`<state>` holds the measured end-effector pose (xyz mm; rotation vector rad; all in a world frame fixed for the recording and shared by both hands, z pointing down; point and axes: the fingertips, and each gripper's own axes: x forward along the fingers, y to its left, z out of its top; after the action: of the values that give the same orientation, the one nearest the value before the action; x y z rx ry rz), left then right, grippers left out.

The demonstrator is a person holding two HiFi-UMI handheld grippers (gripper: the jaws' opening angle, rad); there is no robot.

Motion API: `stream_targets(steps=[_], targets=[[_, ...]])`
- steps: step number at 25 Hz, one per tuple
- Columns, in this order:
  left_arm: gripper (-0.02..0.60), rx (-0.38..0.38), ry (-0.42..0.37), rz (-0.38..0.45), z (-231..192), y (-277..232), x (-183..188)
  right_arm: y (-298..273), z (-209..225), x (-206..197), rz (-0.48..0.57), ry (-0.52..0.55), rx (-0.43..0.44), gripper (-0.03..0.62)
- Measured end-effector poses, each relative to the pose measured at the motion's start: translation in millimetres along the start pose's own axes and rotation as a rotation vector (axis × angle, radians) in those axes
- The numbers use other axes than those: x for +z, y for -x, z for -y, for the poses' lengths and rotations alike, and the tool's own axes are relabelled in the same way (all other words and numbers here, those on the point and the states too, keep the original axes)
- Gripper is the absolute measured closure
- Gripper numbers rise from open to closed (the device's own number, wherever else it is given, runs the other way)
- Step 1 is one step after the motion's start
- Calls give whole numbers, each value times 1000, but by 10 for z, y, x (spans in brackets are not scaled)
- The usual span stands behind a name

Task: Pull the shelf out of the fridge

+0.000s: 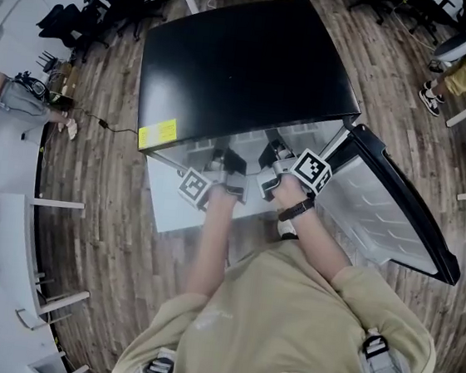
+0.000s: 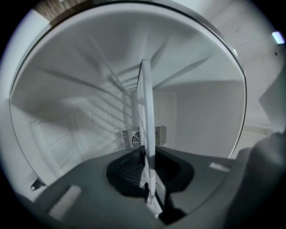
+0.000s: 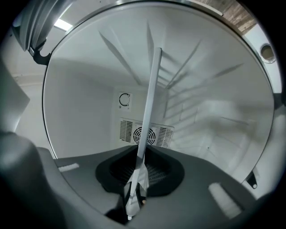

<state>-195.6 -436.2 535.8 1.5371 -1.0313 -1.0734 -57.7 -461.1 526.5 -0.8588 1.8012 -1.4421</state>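
A black fridge [image 1: 247,66] stands in front of me with its door [image 1: 389,208] swung open to the right. Both grippers reach into the white interior. In the left gripper view the shelf [image 2: 145,116] shows edge-on as a thin white plate running back toward the rear wall, and my left gripper [image 2: 149,179] is shut on its front edge. The right gripper view shows the same shelf [image 3: 149,103] edge-on, with my right gripper [image 3: 138,179] shut on its front edge too. In the head view the left gripper [image 1: 217,175] and right gripper [image 1: 273,165] sit side by side at the fridge opening.
A vent grille with a fan [image 3: 145,133] sits low on the fridge's back wall. The door's inner racks [image 1: 364,209] jut out at my right. A person [image 1: 17,102] crouches at far left, another person's legs [image 1: 454,77] show at top right, and white tables [image 1: 32,259] stand to the left.
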Motion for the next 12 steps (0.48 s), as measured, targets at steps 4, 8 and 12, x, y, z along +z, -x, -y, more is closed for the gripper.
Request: stream_targets(steps=[4, 8, 12], targets=[[546, -7, 39, 11, 150, -25, -42, 12, 9, 4, 7, -32, -1, 554], [549, -5, 53, 12, 177, 29, -64, 56, -7, -29, -1, -33, 1, 554], [549, 1, 44, 14, 167, 101, -94, 134, -13, -52, -6, -33, 4, 554]])
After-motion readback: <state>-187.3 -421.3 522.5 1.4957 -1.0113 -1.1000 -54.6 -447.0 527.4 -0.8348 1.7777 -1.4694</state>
